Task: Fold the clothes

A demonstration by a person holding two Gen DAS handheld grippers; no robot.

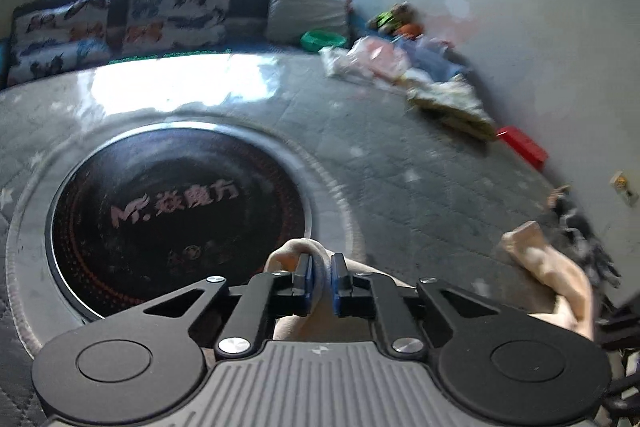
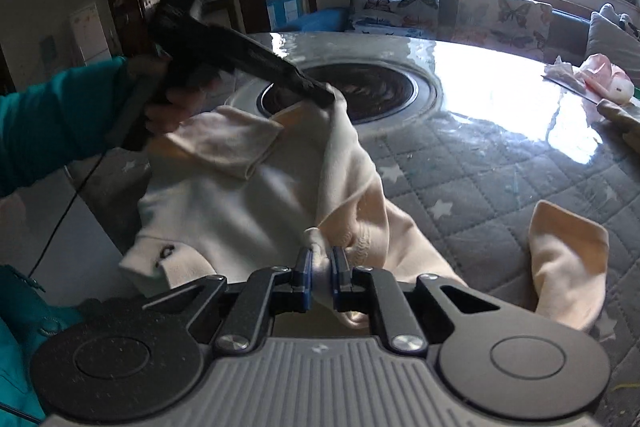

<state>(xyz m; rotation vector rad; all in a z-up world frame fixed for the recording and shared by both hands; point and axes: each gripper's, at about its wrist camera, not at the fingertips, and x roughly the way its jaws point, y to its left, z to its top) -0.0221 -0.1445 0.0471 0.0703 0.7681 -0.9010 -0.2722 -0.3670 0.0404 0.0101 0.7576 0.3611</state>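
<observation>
**Both grippers holding the cream garment over the table**

In the left wrist view, we are seeing the left gripper (image 1: 321, 269) pinching a fold of the cream garment (image 1: 294, 251) between its closed jaws. The round black hotplate (image 1: 176, 215) is lying at 10 o'clock from the fingertips, set in the table with the grey quilted cover (image 1: 400, 179). A pile of clothes (image 1: 404, 67) is lying at 1 o'clock, near the wall.

In the right wrist view, the right gripper (image 2: 320, 271) is gripping a bunched part of the cream garment (image 2: 240, 203), jaws closed on it. At 11 o'clock, the left gripper (image 2: 320, 95) is lifting another edge, held by a hand (image 2: 168, 107) in a teal sleeve (image 2: 60, 115).
</observation>
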